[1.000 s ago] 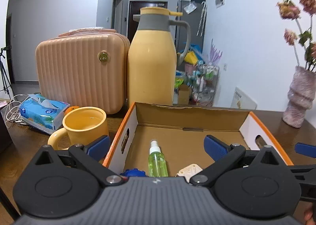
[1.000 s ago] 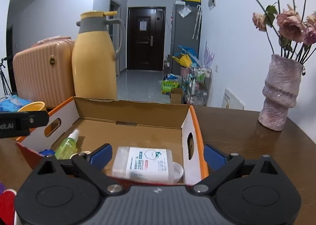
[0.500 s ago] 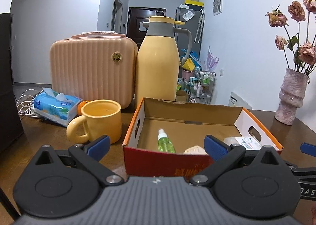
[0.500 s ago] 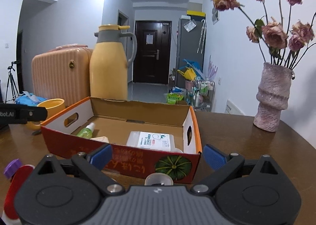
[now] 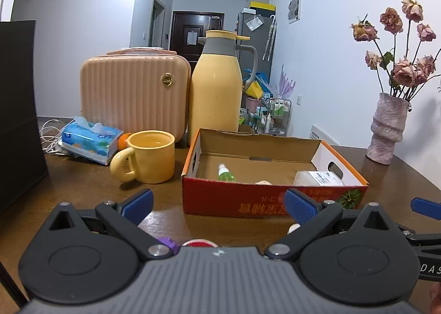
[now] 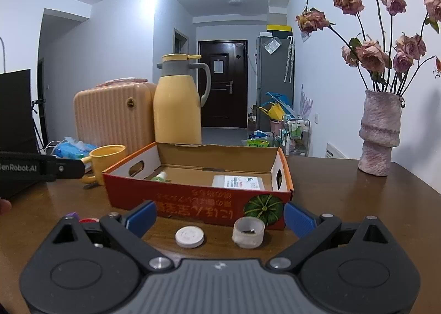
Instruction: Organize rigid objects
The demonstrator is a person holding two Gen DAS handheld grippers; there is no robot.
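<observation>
A red cardboard box [image 5: 273, 199] [image 6: 198, 201] stands on the brown table. In it lie a green spray bottle [image 5: 225, 173] [image 6: 159, 177] and a white labelled pack [image 5: 317, 178] [image 6: 239, 182]. In front of the box, a white round lid [image 6: 190, 236] and a roll of clear tape [image 6: 248, 232] lie between my right fingers. My right gripper [image 6: 220, 216] is open and empty, low over the table. My left gripper [image 5: 219, 203] is open and empty, in front of the box. A purple piece [image 5: 165, 242] and a red-rimmed object [image 5: 199, 243] peek out beneath it.
A yellow mug [image 5: 150, 156], blue tissue pack [image 5: 89, 140], orange [image 5: 124, 139], peach case [image 5: 135, 93] and yellow thermos [image 5: 217, 82] stand left and behind the box. A vase of dried roses [image 6: 380, 132] stands at the right. A black object [image 5: 16, 115] is at far left.
Both grippers have pulled back and down from over the box to the table in front of it. The lid and tape roll have come into the right wrist view.
</observation>
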